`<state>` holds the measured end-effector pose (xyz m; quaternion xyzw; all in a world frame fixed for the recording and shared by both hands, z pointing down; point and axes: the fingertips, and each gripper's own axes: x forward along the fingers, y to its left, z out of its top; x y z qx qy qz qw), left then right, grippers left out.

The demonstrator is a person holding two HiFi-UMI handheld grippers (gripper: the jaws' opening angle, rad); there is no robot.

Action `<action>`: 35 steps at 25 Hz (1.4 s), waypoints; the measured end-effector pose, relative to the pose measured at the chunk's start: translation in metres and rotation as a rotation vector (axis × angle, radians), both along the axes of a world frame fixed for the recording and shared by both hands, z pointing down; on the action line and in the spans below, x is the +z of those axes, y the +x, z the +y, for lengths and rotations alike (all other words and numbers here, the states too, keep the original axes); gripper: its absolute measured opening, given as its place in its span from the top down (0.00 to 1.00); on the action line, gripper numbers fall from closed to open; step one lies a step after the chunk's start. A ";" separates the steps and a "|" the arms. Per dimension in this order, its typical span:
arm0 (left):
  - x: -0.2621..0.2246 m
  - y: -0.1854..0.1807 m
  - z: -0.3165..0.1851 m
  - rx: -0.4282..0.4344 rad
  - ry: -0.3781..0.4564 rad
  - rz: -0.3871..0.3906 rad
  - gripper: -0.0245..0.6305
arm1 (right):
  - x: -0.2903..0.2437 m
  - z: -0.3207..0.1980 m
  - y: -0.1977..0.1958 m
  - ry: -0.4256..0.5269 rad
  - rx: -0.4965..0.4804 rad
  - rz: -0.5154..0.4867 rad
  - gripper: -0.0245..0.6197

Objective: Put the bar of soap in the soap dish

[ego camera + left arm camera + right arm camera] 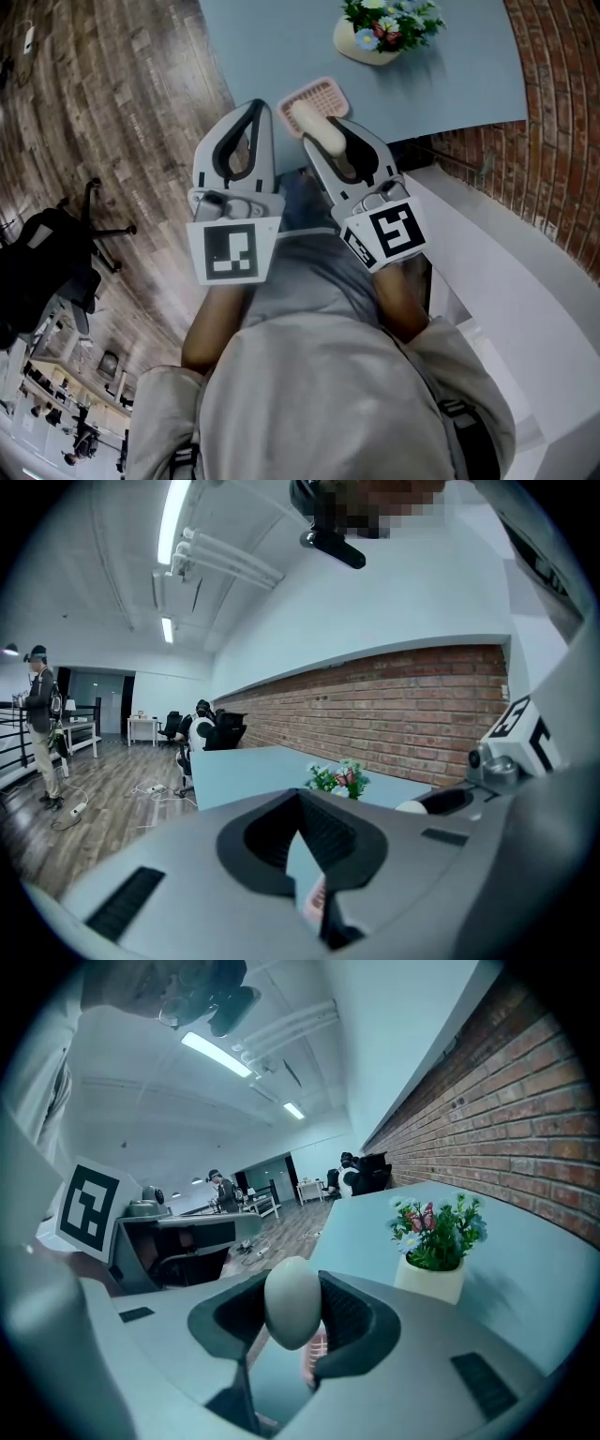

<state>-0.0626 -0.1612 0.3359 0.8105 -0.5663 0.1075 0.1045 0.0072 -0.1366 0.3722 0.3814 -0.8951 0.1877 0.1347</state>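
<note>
Right gripper [319, 131] is clamped on bar of soap [305, 116], long axis 10-to-4 o'clock | soap dish [330, 92] is seen just beyond, at 12 o'clock | left gripper [255, 108] closed, empty

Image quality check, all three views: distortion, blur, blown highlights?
Head view: even light, sharp, wide-angle bends the floorboards. Left gripper view: fisheye, dark vignetted corners, ceiling strip light blown out. Right gripper view: same vignette; bar of soap between the jaws looks slightly soft, flower pot crisper.
</note>
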 end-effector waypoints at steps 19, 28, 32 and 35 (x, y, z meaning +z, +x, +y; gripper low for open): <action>0.007 -0.011 -0.002 -0.018 -0.009 0.001 0.96 | 0.025 -0.004 -0.002 -0.042 0.002 0.021 0.71; 0.009 -0.013 -0.004 -0.023 -0.017 0.000 0.96 | 0.038 -0.005 -0.002 -0.069 0.004 0.030 0.71; 0.011 -0.012 -0.003 -0.022 -0.021 0.001 0.96 | 0.044 -0.005 -0.002 -0.079 0.004 0.033 0.71; 0.013 -0.012 -0.001 -0.021 -0.027 0.002 0.96 | 0.048 -0.005 -0.003 -0.086 0.000 0.037 0.71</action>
